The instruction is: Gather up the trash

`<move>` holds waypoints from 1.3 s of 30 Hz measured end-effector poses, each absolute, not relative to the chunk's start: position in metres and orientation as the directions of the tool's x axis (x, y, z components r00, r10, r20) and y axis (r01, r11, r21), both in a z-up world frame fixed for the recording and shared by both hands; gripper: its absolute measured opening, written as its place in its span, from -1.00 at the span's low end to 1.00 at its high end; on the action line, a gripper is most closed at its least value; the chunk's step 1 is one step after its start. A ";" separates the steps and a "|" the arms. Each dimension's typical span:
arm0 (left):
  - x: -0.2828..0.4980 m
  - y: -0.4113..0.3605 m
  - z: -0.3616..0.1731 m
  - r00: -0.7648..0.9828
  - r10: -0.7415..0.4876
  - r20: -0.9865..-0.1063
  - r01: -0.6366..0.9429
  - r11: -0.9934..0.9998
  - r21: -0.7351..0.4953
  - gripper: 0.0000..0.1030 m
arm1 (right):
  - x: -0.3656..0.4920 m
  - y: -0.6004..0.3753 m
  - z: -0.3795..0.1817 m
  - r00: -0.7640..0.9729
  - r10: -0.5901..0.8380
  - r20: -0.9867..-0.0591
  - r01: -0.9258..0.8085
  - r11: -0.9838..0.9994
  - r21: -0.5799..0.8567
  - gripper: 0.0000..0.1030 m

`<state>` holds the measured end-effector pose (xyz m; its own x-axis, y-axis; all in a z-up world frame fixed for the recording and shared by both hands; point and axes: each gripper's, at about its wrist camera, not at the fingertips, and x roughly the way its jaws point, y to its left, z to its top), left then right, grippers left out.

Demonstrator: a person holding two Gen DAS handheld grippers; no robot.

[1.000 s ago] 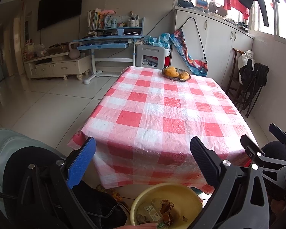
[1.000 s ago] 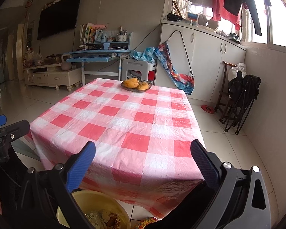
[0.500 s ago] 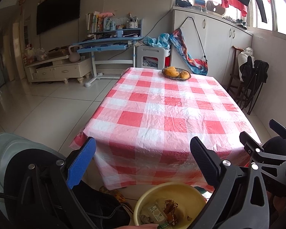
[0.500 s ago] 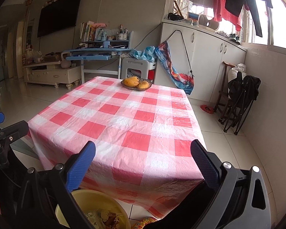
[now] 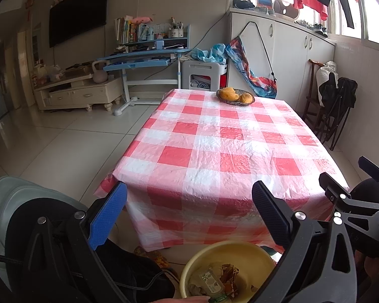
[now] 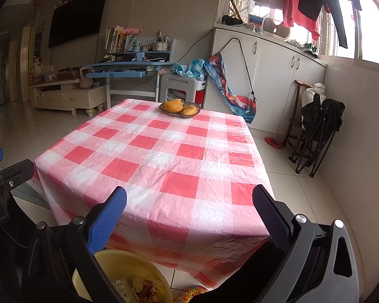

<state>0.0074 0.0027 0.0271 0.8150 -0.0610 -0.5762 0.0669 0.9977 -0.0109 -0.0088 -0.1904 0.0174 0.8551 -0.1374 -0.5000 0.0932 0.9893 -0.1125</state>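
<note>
A yellow basin (image 5: 250,252) holding trash, a small bottle and crumpled wrappers (image 5: 214,280), sits low in front of the table, below both grippers; it also shows in the right wrist view (image 6: 118,262). My left gripper (image 5: 189,207) is open and empty, held above the basin before the table's near edge. My right gripper (image 6: 189,209) is open and empty, to the right of the left one. The table with the red and white checked cloth (image 5: 222,146) carries no loose trash that I can see.
A woven dish of yellow fruit (image 5: 236,96) stands at the table's far end. A blue desk (image 5: 144,58), a white stool (image 5: 202,73), white cabinets (image 5: 290,58) and folded black chairs (image 5: 336,106) surround the table. A black chair back (image 5: 32,217) is at lower left.
Both grippers have drawn back and risen slightly, so the table looks a little farther away. Jaws stay open and empty.
</note>
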 end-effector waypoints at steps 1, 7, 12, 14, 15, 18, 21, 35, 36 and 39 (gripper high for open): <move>0.008 0.003 0.026 0.815 -0.059 -0.576 0.066 0.998 -0.008 0.86 | -0.009 -0.190 0.017 0.855 -0.137 -0.500 0.093 0.989 -0.113 0.85; 0.008 0.005 0.026 0.816 -0.059 -0.575 0.066 0.998 -0.007 0.86 | -0.009 -0.192 0.017 0.852 -0.143 -0.503 0.098 0.989 -0.113 0.85; 0.009 0.007 0.025 0.816 -0.058 -0.575 0.062 0.998 -0.012 0.86 | -0.007 -0.190 0.016 0.849 -0.146 -0.508 0.094 0.987 -0.127 0.85; 0.009 0.010 0.025 0.816 -0.057 -0.575 0.058 0.998 -0.017 0.86 | -0.006 -0.188 0.015 0.848 -0.146 -0.509 0.092 0.987 -0.131 0.85; 0.011 0.011 0.025 0.816 -0.057 -0.575 0.056 0.998 -0.019 0.86 | -0.006 -0.188 0.015 0.848 -0.146 -0.509 0.091 0.987 -0.132 0.85; 0.011 0.012 0.025 0.816 -0.055 -0.575 0.053 0.998 -0.020 0.86 | -0.006 -0.187 0.014 0.846 -0.146 -0.512 0.088 0.987 -0.136 0.85; 0.010 0.011 0.025 0.816 -0.055 -0.575 0.054 0.998 -0.019 0.86 | -0.005 -0.187 0.014 0.845 -0.147 -0.514 0.088 0.986 -0.139 0.85; 0.014 0.015 0.022 0.805 -0.062 -0.590 0.044 0.998 -0.045 0.86 | -0.004 -0.186 0.013 0.843 -0.145 -0.517 0.084 0.987 -0.139 0.85; 0.014 0.015 0.021 0.806 -0.062 -0.589 0.044 0.998 -0.044 0.86 | -0.005 -0.186 0.012 0.843 -0.145 -0.517 0.083 0.987 -0.140 0.85; 0.014 0.014 0.022 0.806 -0.063 -0.589 0.048 0.998 -0.041 0.86 | -0.004 -0.186 0.012 0.843 -0.145 -0.518 0.084 0.987 -0.139 0.85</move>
